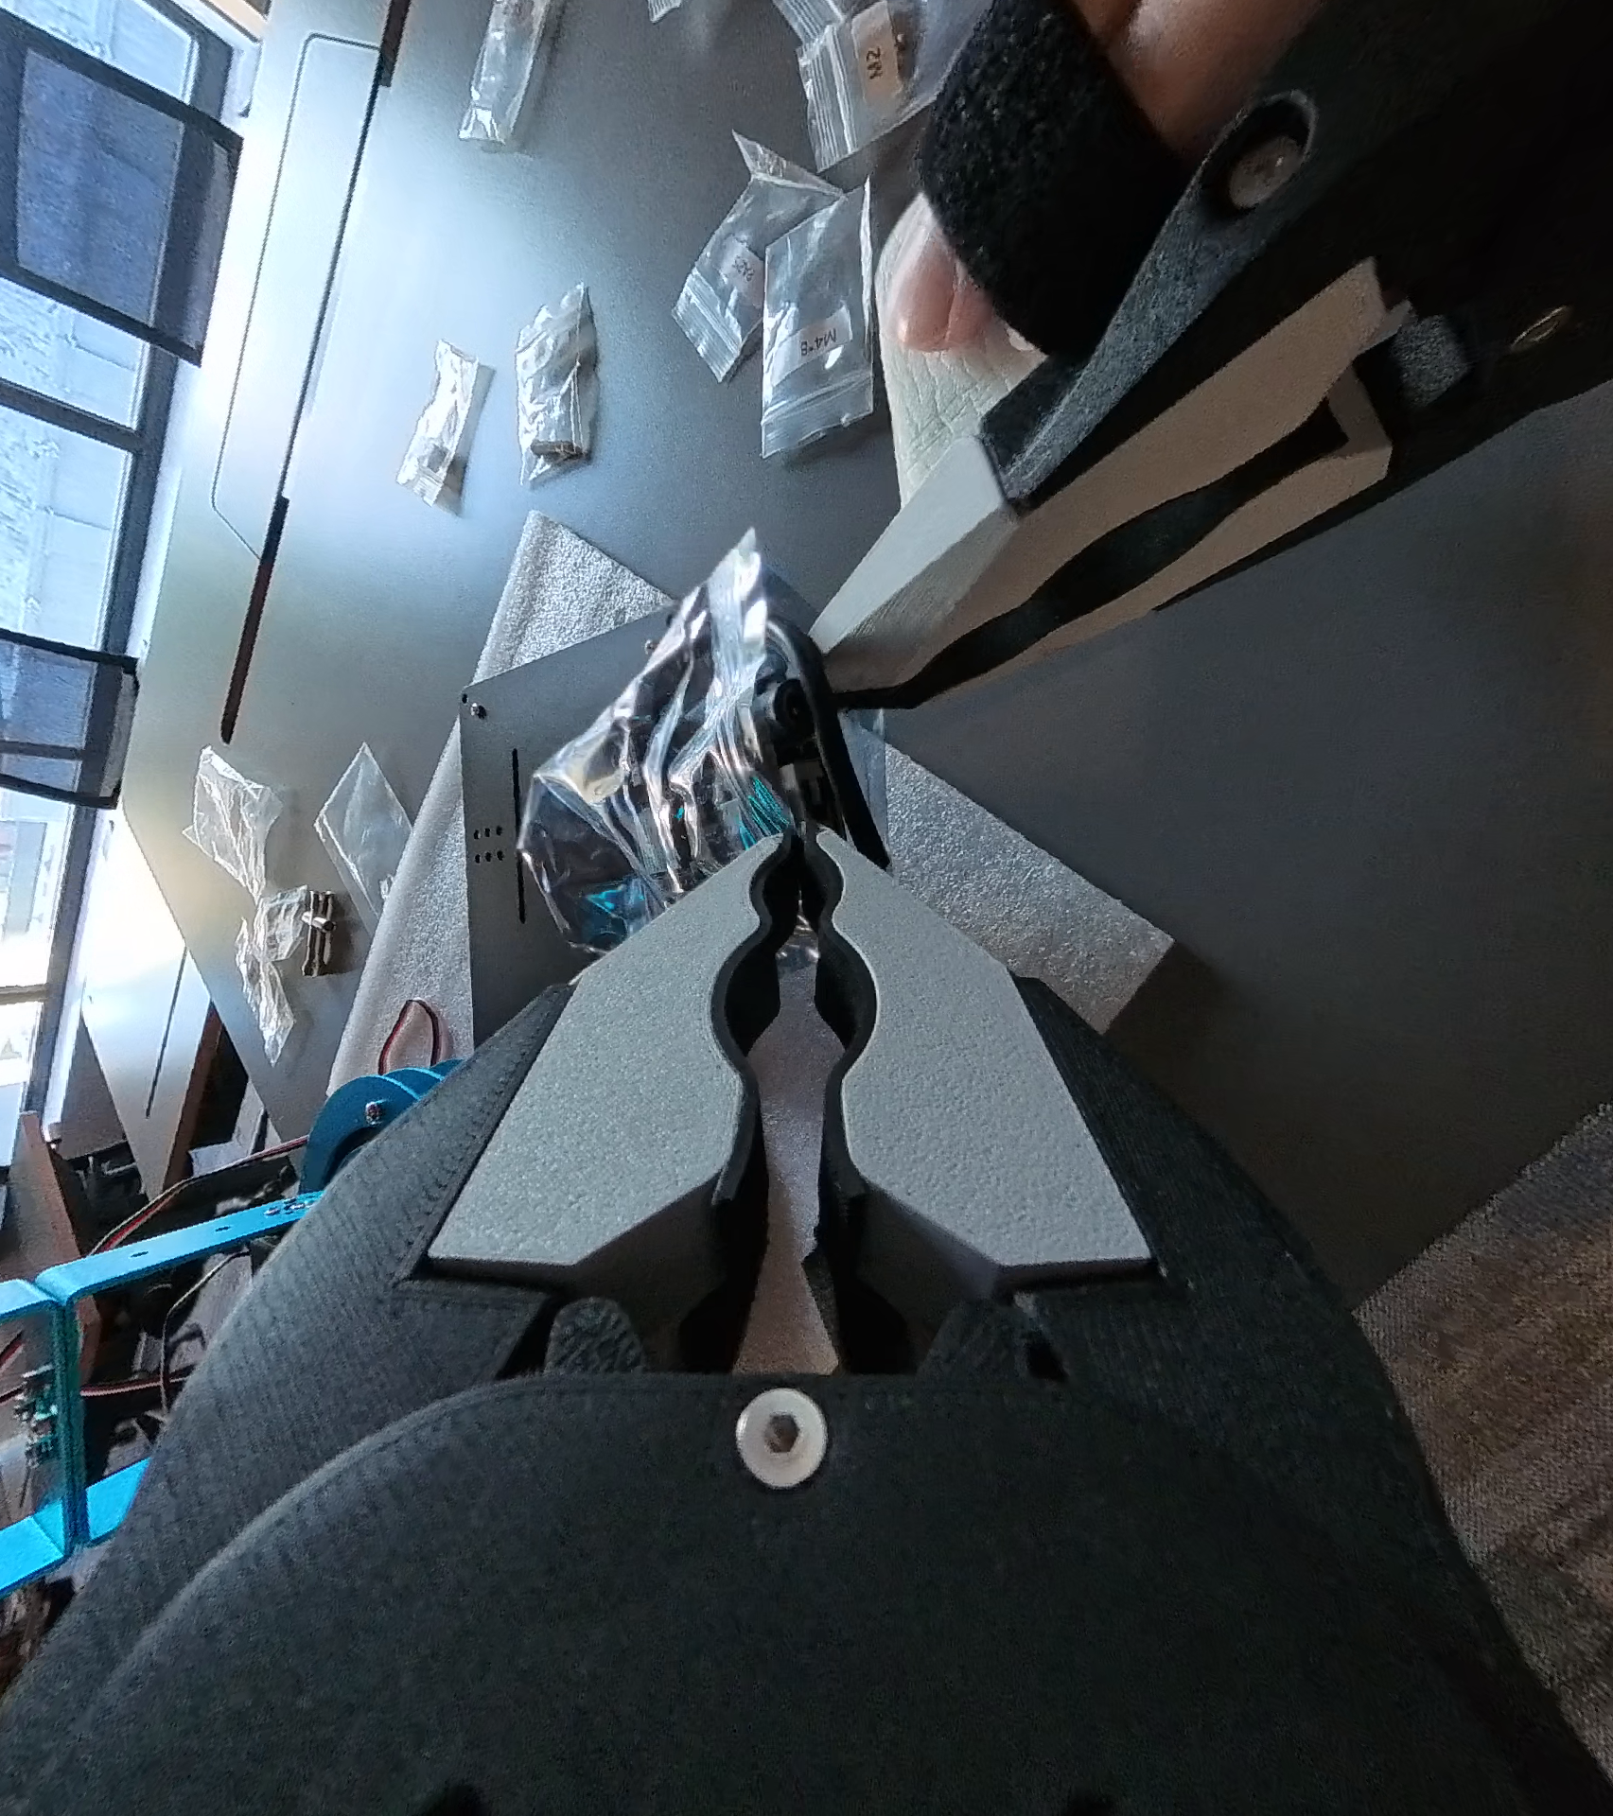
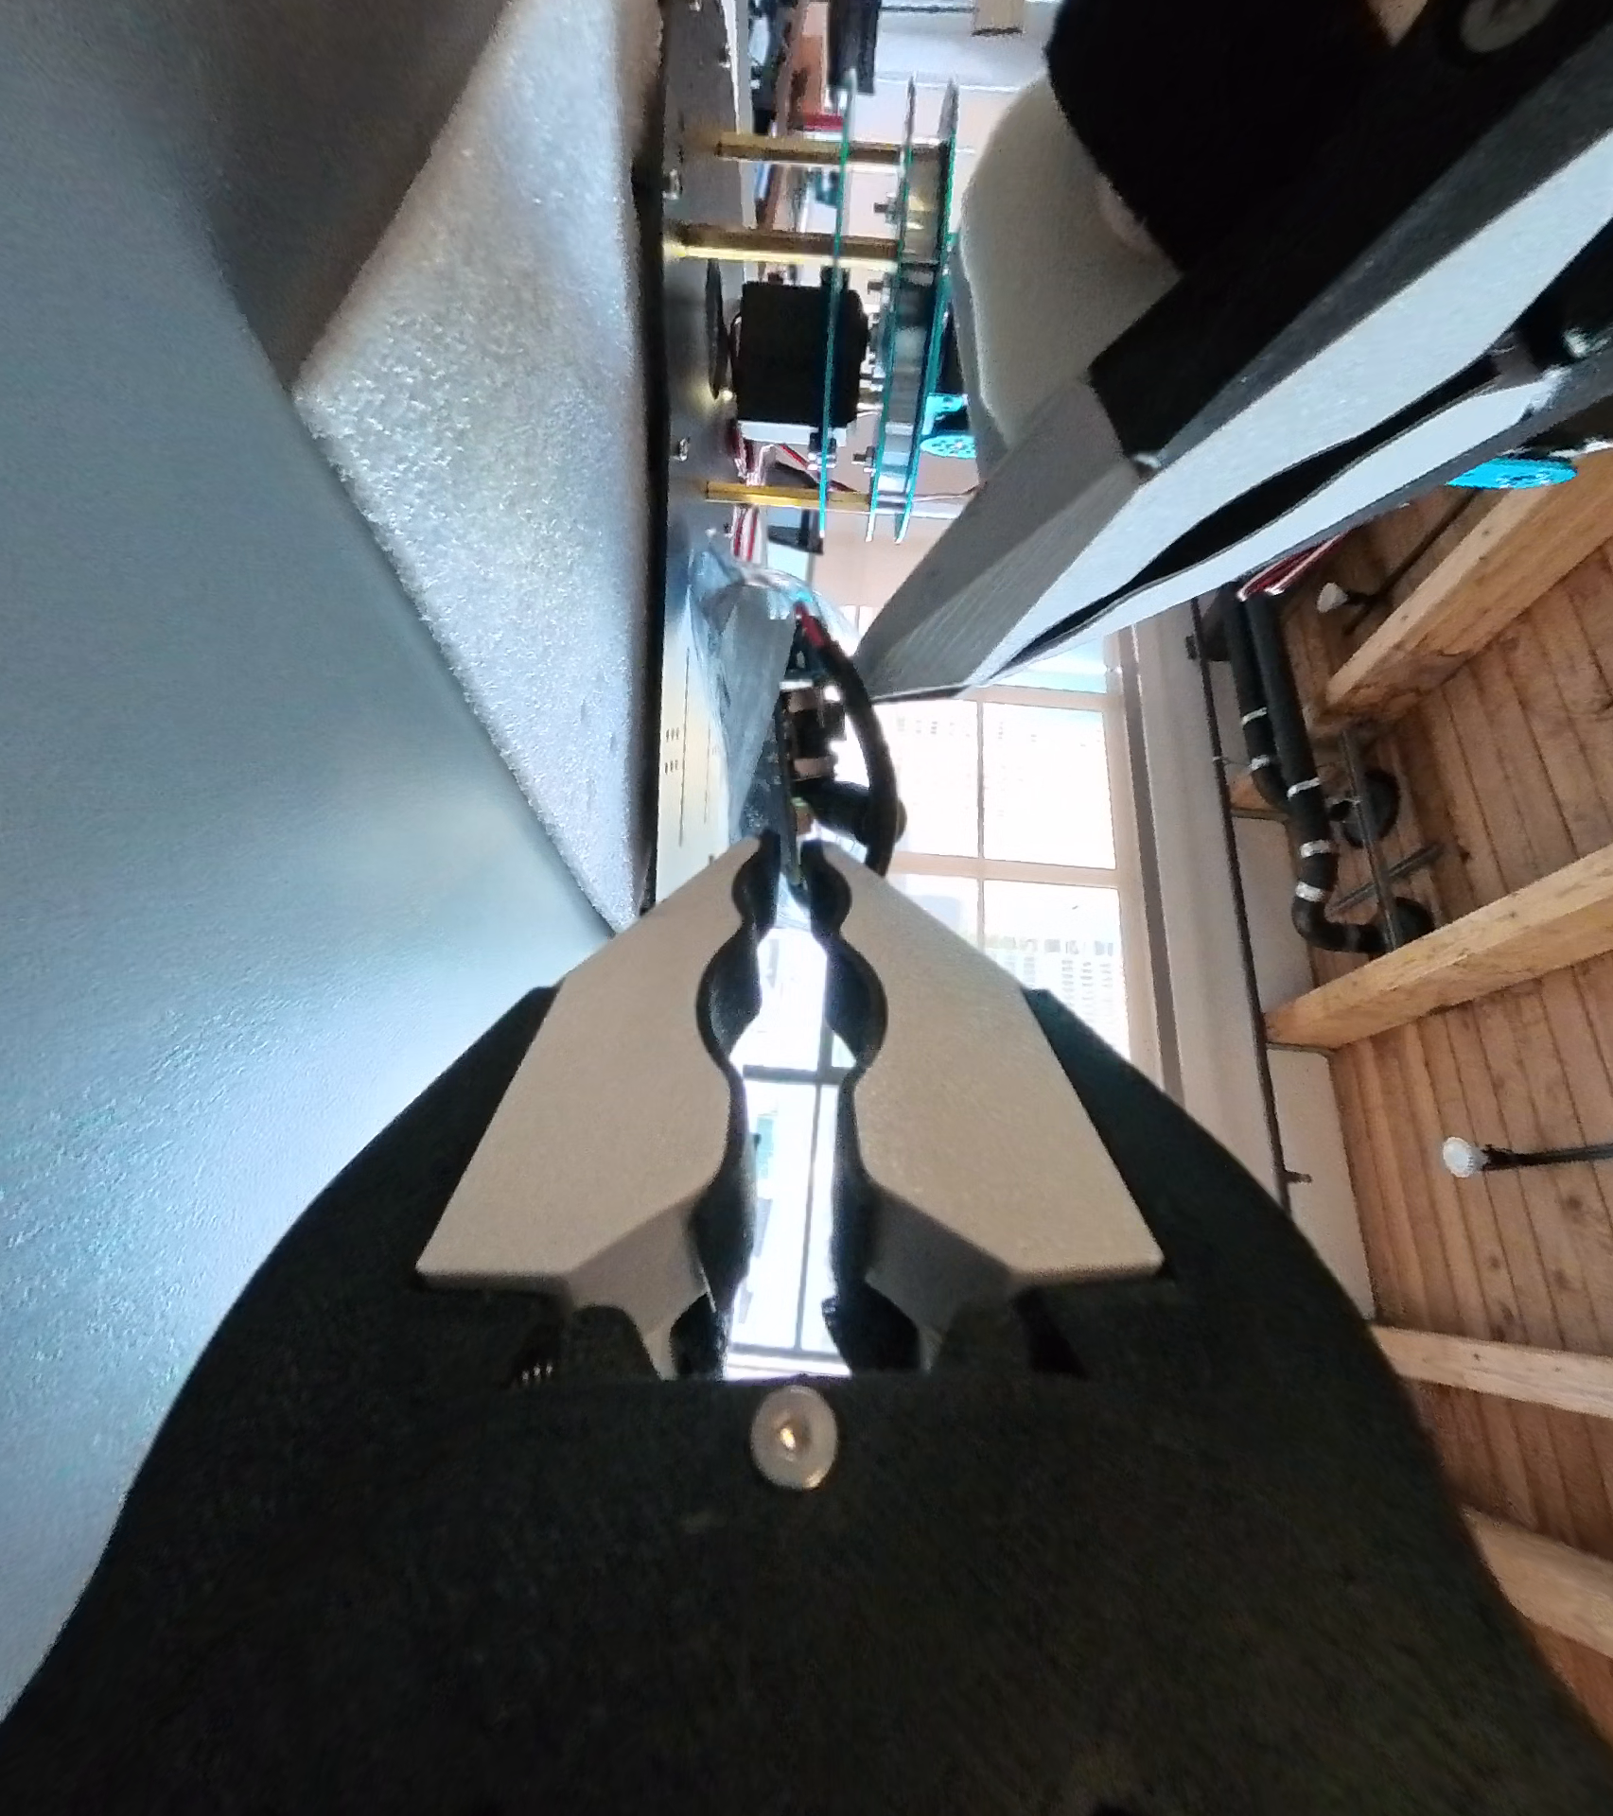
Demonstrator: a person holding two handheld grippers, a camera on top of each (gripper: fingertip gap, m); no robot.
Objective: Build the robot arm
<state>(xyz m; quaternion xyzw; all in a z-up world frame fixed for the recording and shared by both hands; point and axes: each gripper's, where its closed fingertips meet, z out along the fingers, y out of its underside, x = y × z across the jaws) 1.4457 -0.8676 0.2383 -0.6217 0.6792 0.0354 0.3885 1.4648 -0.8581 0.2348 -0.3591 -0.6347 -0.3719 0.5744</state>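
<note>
Crumpled bag [image 1: 674, 786] hides its contents — small packets [image 1: 812, 334] unreadable.

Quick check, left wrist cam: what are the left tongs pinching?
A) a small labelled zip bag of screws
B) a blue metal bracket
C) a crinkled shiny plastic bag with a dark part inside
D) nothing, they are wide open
C: the left tongs close on the edge of the crinkled shiny bag, held over the foam pad, with the right tongs gripping its far side.

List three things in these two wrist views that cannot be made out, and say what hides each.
- Contents of the crinkled silver bag: left wrist view, reflective foil hides them.
- Small zip bags: contents too small.
- Part pinched by the right gripper: right wrist view, seen edge-on, fingertips cover it.
</note>
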